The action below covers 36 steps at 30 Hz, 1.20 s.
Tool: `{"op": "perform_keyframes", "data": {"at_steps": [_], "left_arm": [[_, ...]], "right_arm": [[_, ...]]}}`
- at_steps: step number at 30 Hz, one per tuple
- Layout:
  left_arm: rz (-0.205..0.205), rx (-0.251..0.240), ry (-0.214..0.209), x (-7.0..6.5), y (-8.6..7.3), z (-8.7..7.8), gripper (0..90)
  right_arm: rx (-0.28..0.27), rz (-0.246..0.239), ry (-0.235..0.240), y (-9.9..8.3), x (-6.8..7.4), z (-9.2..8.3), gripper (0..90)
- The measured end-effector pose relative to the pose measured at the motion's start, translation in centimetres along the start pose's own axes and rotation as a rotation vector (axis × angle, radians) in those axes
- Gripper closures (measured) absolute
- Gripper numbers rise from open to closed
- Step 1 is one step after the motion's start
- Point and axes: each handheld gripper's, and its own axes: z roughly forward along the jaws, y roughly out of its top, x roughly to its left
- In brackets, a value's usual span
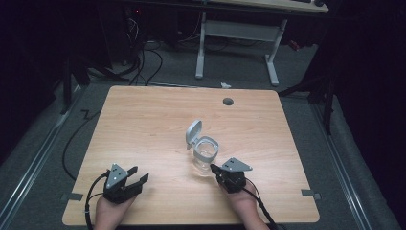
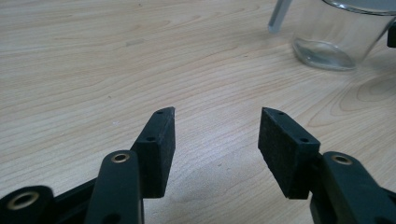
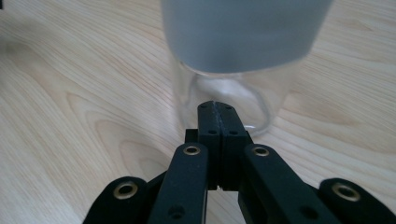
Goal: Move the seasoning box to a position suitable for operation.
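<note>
Clear cylindrical glass jar [image 1: 206,154], hinged grey lid [image 1: 193,132]

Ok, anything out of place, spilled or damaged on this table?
Nothing stands out. The glass jar stands upright on the table with its hinged lid flipped open; no spill or break shows. The right gripper, shut, points at it; the left gripper is open and apart.

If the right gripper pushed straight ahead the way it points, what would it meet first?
Most likely the clear glass jar with its grey hinged lid open: the shut right gripper points at its lower wall, close in front; whether it touches is unclear.
</note>
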Motion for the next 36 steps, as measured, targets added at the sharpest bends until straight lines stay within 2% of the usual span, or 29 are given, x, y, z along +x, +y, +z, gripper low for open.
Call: {"op": "perform_keyframes", "data": {"at_steps": [5, 8, 11, 16, 19, 23, 25, 29, 36], "left_arm": [[-0.005, -0.002, 0.0, 0.0, 0.0, 0.0, 46.8], [-0.011, -0.008, 0.003, 0.1, 0.1, -0.1, 46.8], [-0.007, -0.012, 0.006, 0.2, 0.2, -0.2, 46.9], [-0.018, -0.019, 0.011, 0.5, 0.4, -0.4, 47.1], [-0.013, -0.024, 0.011, 0.4, 0.3, -0.3, 47.6], [-0.009, -0.025, 0.012, 0.2, 0.1, -0.1, 49.0], [-0.007, -0.021, 0.017, 0.2, 0.0, 0.0, 50.1], [0.004, -0.021, 0.019, 0.1, -0.2, -0.1, 50.9], [-0.011, -0.028, 0.019, 0.3, 0.0, -0.2, 50.6]], "right_arm": [[-0.006, -0.016, 0.033, 1.1, 1.0, 1.3, 89.9], [-0.009, -0.006, 0.041, 1.2, 1.0, 1.2, 90.0], [-0.009, 0.007, 0.022, 0.8, 0.2, 0.7, 90.0], [-0.013, 0.055, -0.065, 0.6, -2.8, 0.5, 90.0], [-0.007, 0.077, -0.104, 0.9, -4.5, 1.2, 90.0], [-0.002, 0.097, -0.122, 1.5, -5.6, 2.6, 90.0], [-0.004, 0.102, -0.116, 1.9, -5.8, 3.2, 90.0], [-0.009, 0.081, -0.11, 2.6, -5.8, 4.0, 90.0], [-0.009, 0.059, -0.094, 3.3, -5.4, 4.4, 90.0]]}}
